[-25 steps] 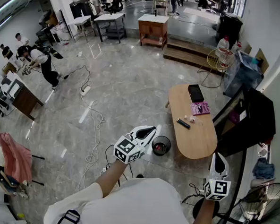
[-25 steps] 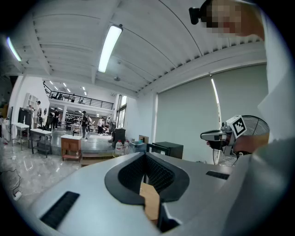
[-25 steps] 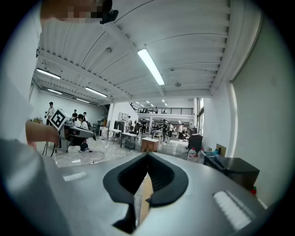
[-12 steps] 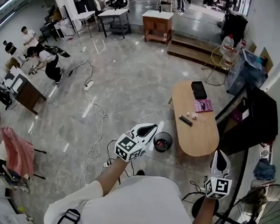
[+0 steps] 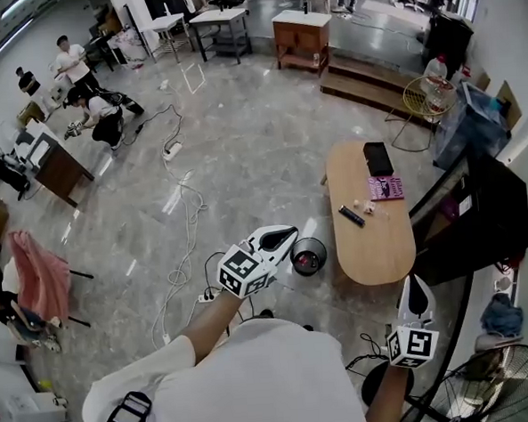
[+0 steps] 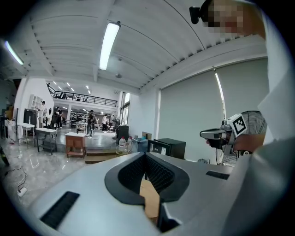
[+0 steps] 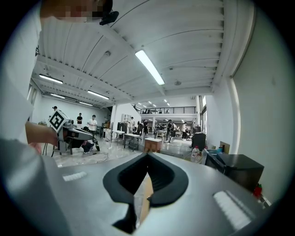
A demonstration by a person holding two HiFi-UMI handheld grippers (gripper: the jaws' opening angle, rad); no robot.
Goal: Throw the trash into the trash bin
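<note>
Holding both grippers out in front of us, we look down on a shiny stone floor (image 5: 243, 162). Our left gripper (image 5: 283, 238) has its jaws pressed together with nothing between them. In the head view its tip appears just beside the trash bin (image 5: 309, 256). Our right gripper (image 5: 416, 287) is also clenched and carries nothing; it appears near the closer end of the oval wooden table (image 5: 374, 261).

The trash bin is small, round and black, and it stands on the floor just beside the left edge of the table. On the table top we see small pale scraps (image 5: 368, 208), which seem to be the trash. They lie between a dark remote (image 5: 351, 215) and a pink flat thing (image 5: 386, 187). Farther along lies a black flat thing (image 5: 379, 158). Other people (image 5: 97, 113) are well apart from us, near some desks.
</note>
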